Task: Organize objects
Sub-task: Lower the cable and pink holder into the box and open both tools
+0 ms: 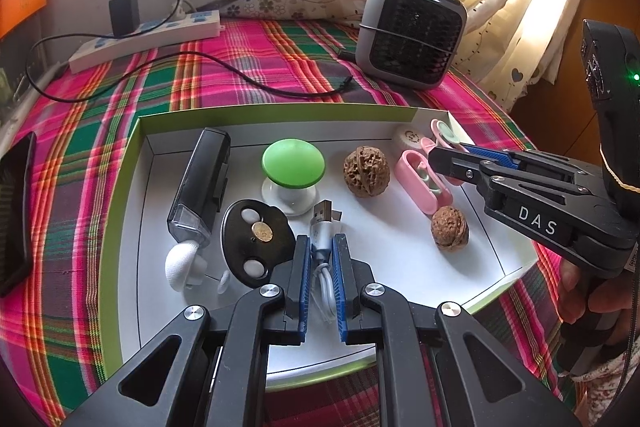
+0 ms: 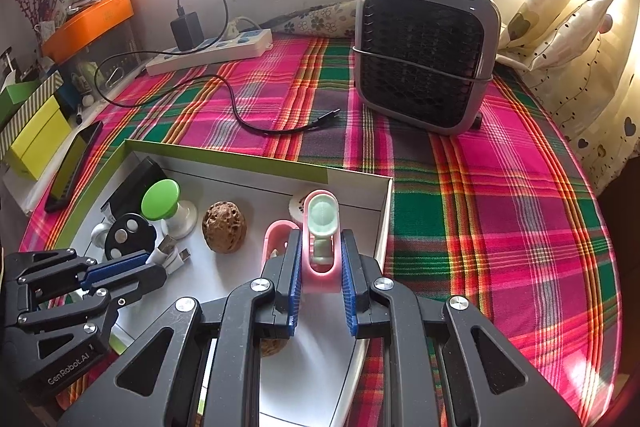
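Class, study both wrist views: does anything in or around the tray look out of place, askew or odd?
Nothing looks spilled or broken. One oddity: the black charger cable trails loose across the plaid cloth, its plug end unconnected. Inside the white tray, the items simply lie mixed, unsorted.

Both black tools, left tool point(image 1: 322, 247) and right tool point(image 2: 320, 243), carry blue ribbed pads and silver screws.

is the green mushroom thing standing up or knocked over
Standing upright: the green mushroom rests on its white base on the tray floor, its cap on top, beside the big walnut.
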{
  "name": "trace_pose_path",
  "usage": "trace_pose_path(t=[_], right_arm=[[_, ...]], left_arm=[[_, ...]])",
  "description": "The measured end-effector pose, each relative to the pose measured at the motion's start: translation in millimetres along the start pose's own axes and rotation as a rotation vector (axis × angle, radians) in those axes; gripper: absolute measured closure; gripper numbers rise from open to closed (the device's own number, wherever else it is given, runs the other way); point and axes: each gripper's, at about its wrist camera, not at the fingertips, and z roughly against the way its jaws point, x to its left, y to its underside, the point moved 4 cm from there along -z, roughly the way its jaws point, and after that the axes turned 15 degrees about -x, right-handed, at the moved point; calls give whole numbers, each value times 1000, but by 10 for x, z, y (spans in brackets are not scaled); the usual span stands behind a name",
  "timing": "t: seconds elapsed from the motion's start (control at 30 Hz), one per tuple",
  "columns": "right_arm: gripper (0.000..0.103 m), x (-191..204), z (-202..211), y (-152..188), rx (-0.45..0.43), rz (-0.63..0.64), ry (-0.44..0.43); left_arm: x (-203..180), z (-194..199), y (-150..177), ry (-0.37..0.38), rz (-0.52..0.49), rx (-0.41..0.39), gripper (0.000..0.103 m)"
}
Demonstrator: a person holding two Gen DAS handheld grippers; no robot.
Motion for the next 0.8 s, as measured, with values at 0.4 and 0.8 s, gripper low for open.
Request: trace_pose_path(t=[0.4, 0.8], right_arm=[[84, -5, -11, -10, -2, 6, 11], [74, 31, 6, -14, -11, 8, 1]], left_arm=[[12, -8, -6, -1, 6, 3, 94], [14, -7, -10, 6, 14, 1, 79]])
